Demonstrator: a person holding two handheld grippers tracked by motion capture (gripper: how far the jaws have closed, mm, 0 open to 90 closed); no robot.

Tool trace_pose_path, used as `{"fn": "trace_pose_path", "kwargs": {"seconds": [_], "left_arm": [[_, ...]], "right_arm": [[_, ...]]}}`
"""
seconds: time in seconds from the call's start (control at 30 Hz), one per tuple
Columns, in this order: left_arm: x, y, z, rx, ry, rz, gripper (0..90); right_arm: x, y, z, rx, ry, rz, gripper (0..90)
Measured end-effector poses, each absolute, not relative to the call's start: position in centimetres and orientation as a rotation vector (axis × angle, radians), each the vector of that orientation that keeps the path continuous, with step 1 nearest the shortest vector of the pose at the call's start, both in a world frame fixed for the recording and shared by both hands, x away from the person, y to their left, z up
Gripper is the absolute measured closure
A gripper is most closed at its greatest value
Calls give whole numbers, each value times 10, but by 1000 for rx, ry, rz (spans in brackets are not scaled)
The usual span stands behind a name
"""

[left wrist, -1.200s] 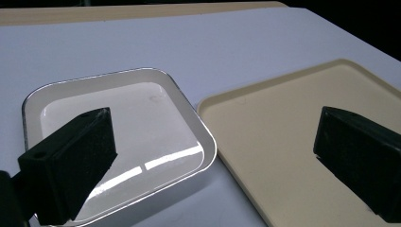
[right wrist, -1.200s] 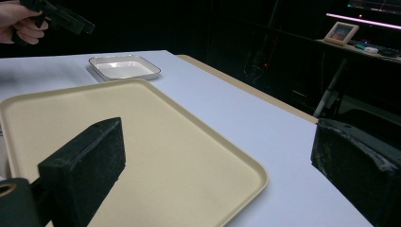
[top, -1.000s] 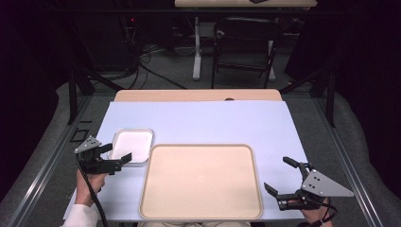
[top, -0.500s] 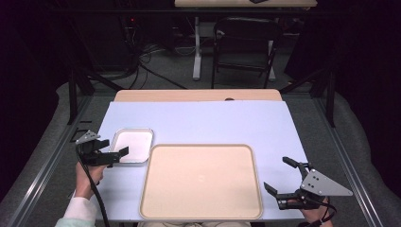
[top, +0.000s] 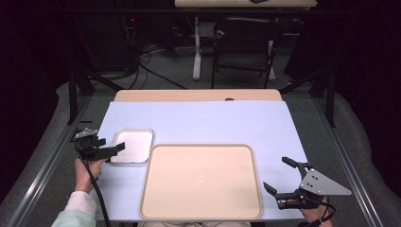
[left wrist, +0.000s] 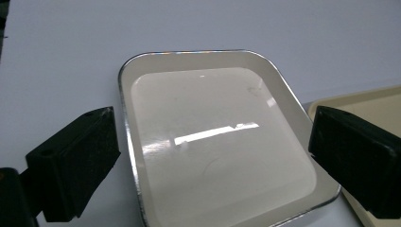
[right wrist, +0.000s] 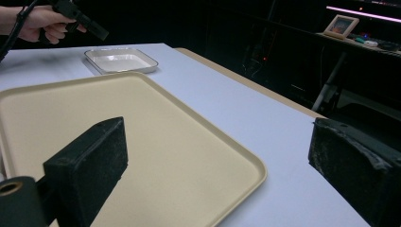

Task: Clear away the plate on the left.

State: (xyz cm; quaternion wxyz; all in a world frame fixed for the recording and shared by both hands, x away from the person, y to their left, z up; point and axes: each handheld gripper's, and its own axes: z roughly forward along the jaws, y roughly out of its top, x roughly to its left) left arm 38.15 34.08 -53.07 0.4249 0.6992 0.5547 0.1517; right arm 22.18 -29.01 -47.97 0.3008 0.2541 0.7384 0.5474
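The left gripper sits at the near left edge of the white dish, jaws wide and just now closing slightly, astride the dish without touching it. The dish rests on the desk, just beside the tan tray. The right gripper hangs by the tray's right corner, jaws wide and empty.

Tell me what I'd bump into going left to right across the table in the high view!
left gripper → small white dish → big tan tray → right gripper
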Motion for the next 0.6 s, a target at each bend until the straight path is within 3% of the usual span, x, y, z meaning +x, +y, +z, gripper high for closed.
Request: {"fn": "trace_pose_path", "kwargs": {"seconds": [0.13,0.23,0.6], "left_arm": [[388,348,-538,1734,1424,344,94],[392,351,-545,1740,1463,324,176],[396,354,-555,1783,1548,390,403]], "right_arm": [[222,-290,-480,675,1960,1447,51],[222,-290,-480,676,1962,1445,56],[222,-290,-480,676,1964,1438,67]]}}
